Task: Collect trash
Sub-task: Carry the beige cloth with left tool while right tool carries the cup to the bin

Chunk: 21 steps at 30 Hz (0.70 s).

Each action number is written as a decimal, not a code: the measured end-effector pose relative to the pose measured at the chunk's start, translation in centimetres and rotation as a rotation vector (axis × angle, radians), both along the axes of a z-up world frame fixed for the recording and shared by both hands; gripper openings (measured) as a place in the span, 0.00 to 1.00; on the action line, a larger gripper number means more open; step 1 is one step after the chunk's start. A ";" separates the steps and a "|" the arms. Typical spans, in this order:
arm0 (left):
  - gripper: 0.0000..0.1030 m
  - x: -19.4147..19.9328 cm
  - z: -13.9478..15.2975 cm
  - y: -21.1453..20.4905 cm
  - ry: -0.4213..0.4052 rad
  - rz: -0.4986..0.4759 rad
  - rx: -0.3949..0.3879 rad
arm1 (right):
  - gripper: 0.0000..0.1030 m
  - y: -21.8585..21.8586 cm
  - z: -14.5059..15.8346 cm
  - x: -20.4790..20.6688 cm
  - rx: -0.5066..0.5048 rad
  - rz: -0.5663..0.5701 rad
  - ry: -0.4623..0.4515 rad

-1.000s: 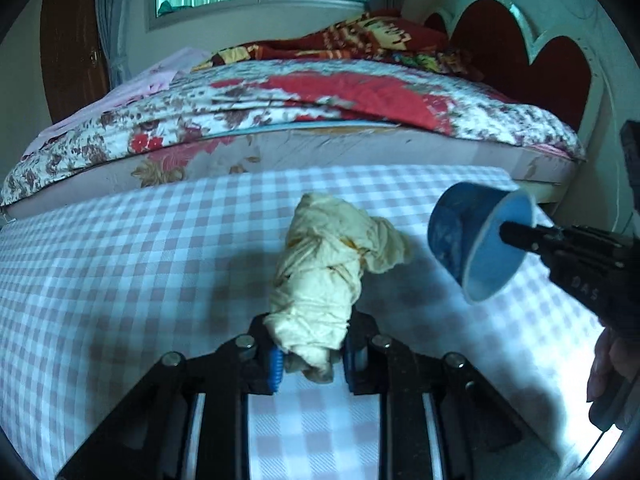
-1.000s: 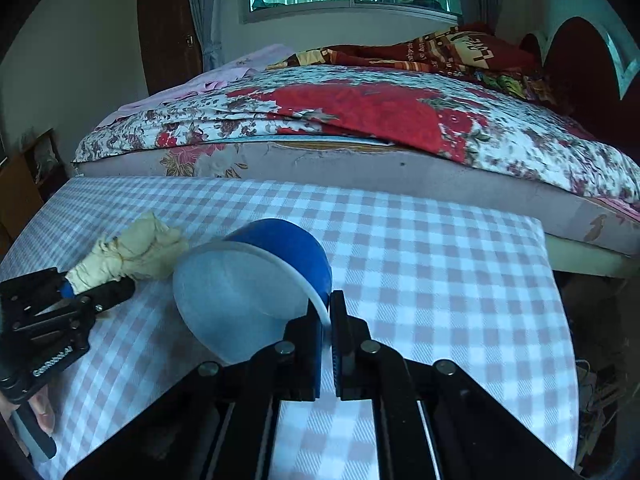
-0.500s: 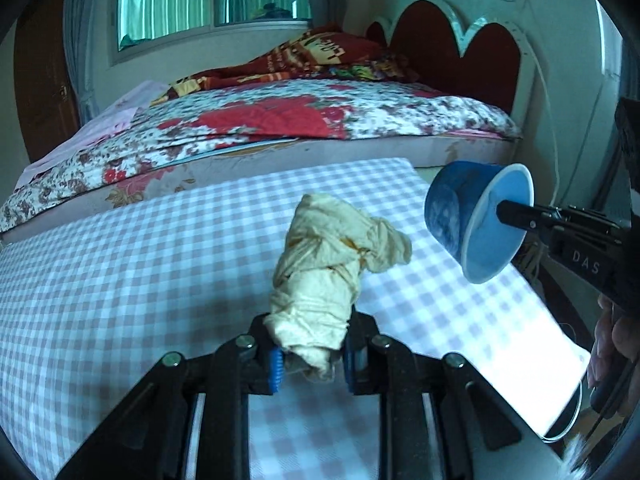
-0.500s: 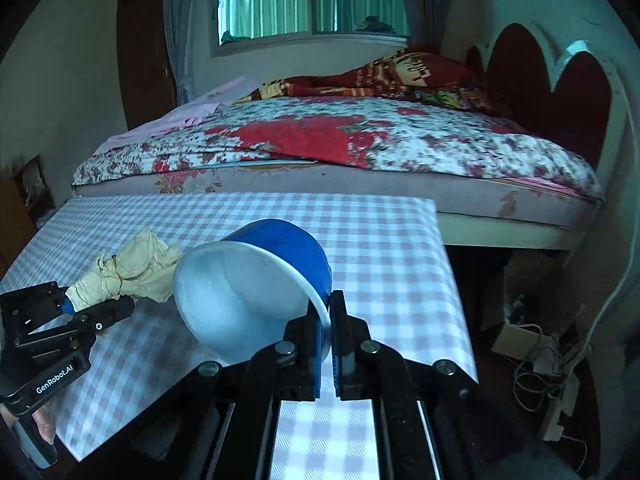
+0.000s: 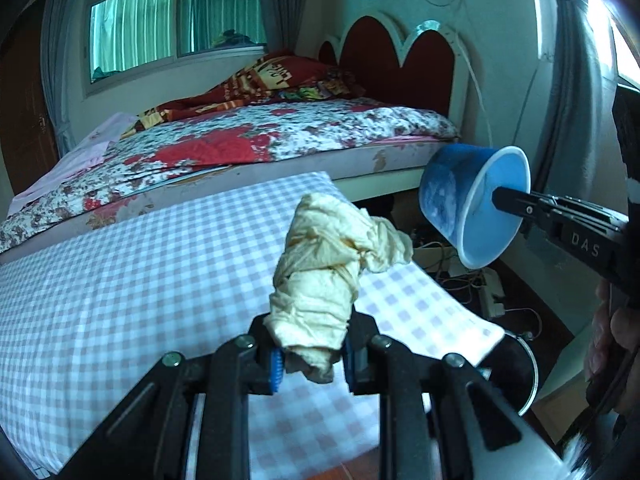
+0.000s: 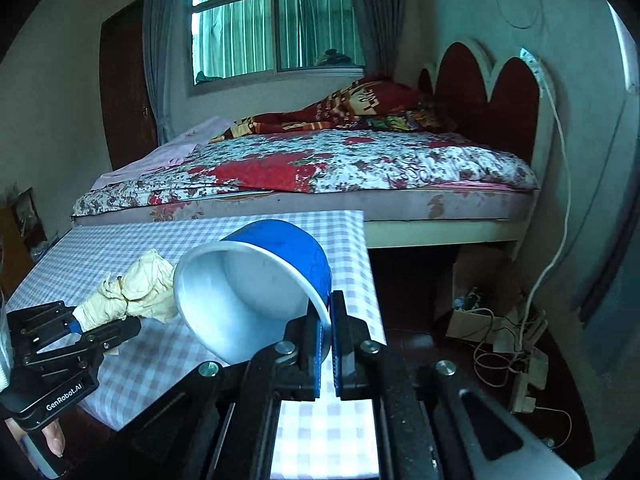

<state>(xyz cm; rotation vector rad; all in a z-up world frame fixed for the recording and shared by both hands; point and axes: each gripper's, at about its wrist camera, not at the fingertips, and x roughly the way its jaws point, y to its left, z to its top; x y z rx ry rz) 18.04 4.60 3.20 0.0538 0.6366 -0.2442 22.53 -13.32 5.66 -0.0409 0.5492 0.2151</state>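
Note:
My left gripper (image 5: 310, 364) is shut on a crumpled yellowish paper wad (image 5: 328, 280) and holds it in the air above the checked table (image 5: 120, 272). The wad also shows in the right wrist view (image 6: 132, 296), with the left gripper (image 6: 92, 326) at the lower left. My right gripper (image 6: 326, 344) is shut on the rim of a blue paper cup (image 6: 256, 292), tilted on its side with its white inside facing me. The cup (image 5: 472, 216) hangs in the air past the table's right edge in the left wrist view, held by the right gripper (image 5: 508, 204).
A bed with a floral quilt (image 6: 320, 164) and a red headboard (image 6: 488, 96) stands behind the table. Cables and a power strip (image 6: 520, 364) lie on the floor to the right. A dark round rim (image 5: 520, 364) shows below the table's right corner.
Both grippers have swung to the right with their loads. The view now reaches past the table's right edge, with floor and cables showing. Both grips are unchanged.

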 end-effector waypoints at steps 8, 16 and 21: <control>0.23 -0.7 -0.8 -5.4 -0.004 -0.089 -0.018 | 0.04 -4.9 -0.8 -2.7 -0.014 -0.084 -0.002; 0.23 -1.4 -2.1 -10.4 0.015 -0.196 -0.012 | 0.04 -10.5 -2.4 -5.0 -0.012 -0.179 0.022; 0.23 -1.9 -3.2 -13.5 0.036 -0.262 -0.005 | 0.04 -13.2 -3.5 -6.2 -0.020 -0.227 0.040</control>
